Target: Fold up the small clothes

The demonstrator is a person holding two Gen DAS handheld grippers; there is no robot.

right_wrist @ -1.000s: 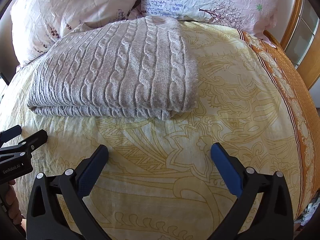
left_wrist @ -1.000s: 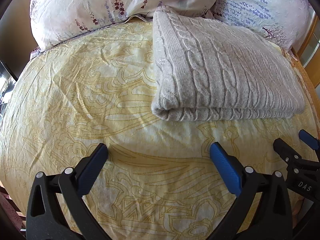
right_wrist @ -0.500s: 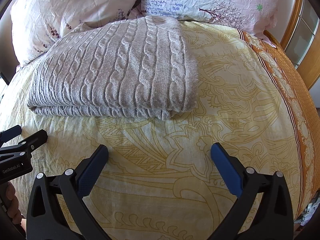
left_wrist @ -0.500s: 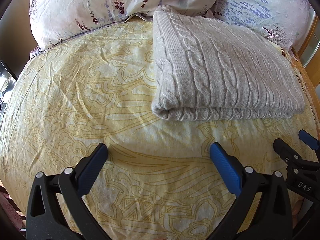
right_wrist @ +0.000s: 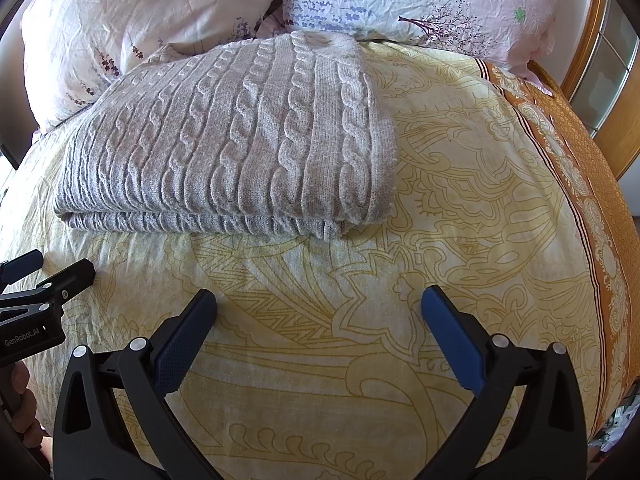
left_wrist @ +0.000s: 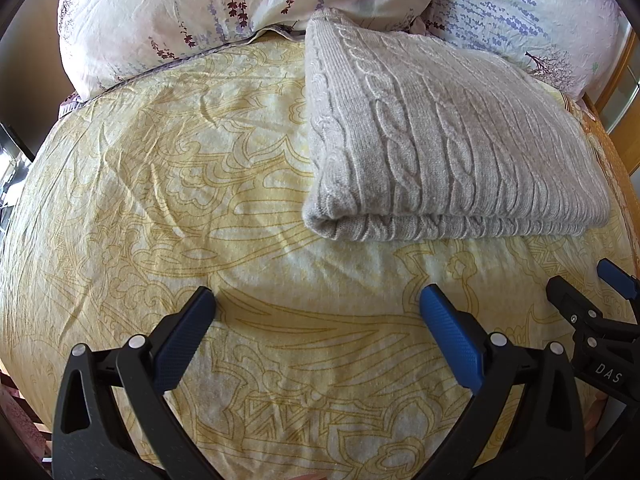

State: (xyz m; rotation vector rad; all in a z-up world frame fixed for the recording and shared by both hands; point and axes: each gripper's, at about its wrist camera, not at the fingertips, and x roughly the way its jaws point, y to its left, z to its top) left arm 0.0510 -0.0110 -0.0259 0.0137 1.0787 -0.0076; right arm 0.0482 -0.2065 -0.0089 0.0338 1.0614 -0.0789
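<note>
A grey cable-knit sweater (left_wrist: 440, 136) lies folded into a rectangle on the yellow patterned bedspread (left_wrist: 180, 184), its far end against the pillows; it also shows in the right wrist view (right_wrist: 240, 140). My left gripper (left_wrist: 316, 304) is open and empty, hovering over bare bedspread short of the sweater's near left corner. My right gripper (right_wrist: 318, 304) is open and empty, short of the sweater's near right corner. Each gripper shows at the edge of the other's view: the right one (left_wrist: 592, 292) and the left one (right_wrist: 44, 272).
Two floral pillows (left_wrist: 240, 4) (right_wrist: 420, 0) lie at the head of the bed. An orange patterned border (right_wrist: 592, 168) runs along the bed's right side, with a wooden frame (right_wrist: 600, 80) beyond. The bedspread drops off at the left edge (left_wrist: 24, 184).
</note>
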